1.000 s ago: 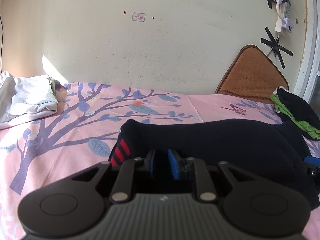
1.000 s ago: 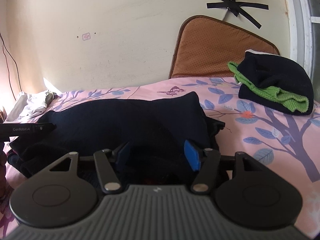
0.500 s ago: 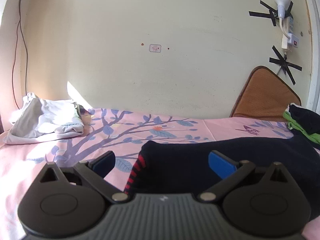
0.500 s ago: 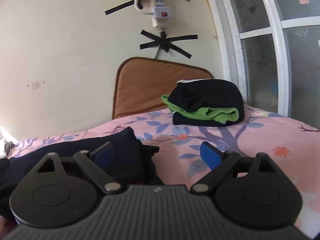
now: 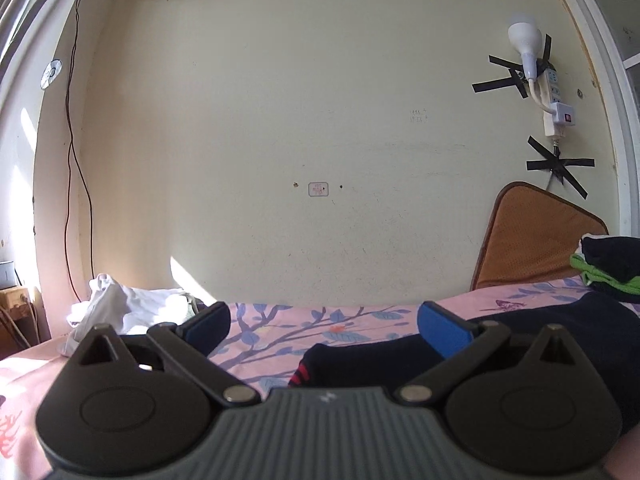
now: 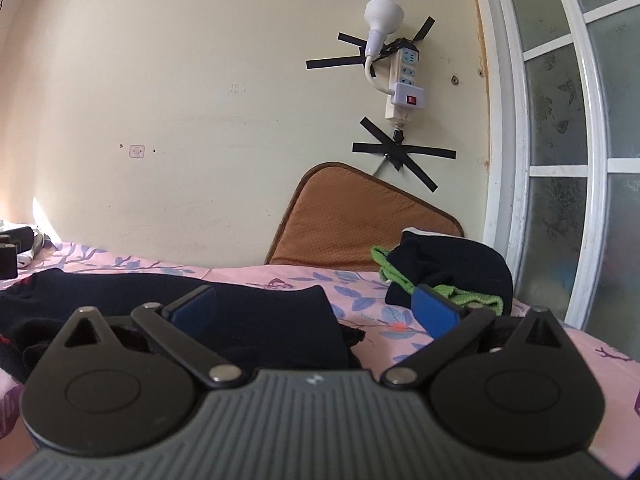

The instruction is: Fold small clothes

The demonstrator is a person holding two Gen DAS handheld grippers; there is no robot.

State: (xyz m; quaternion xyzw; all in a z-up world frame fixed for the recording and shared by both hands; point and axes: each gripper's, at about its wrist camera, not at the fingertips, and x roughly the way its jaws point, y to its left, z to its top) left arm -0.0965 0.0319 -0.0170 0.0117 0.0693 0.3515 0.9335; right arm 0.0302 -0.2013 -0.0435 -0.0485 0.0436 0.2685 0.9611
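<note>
Dark garment (image 6: pixel 248 316) lay flat on the bed (image 5: pixel 352 320), apparently for folding; left gripper (image 5: pixel 324 326) and right gripper (image 6: pixel 314 310) had fingers spread wide, holding nothing.

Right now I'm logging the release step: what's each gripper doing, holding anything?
Left gripper: open, fingers spread, holding nothing, above the dark garment.
Right gripper: open, holding nothing.

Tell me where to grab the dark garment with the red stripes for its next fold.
Probably pinch the dark garment at its red-striped corner, coming from its left end with the left hand-held gripper. That edge lies flat and exposed on the pink sheet, nearest the open jaws.
</note>
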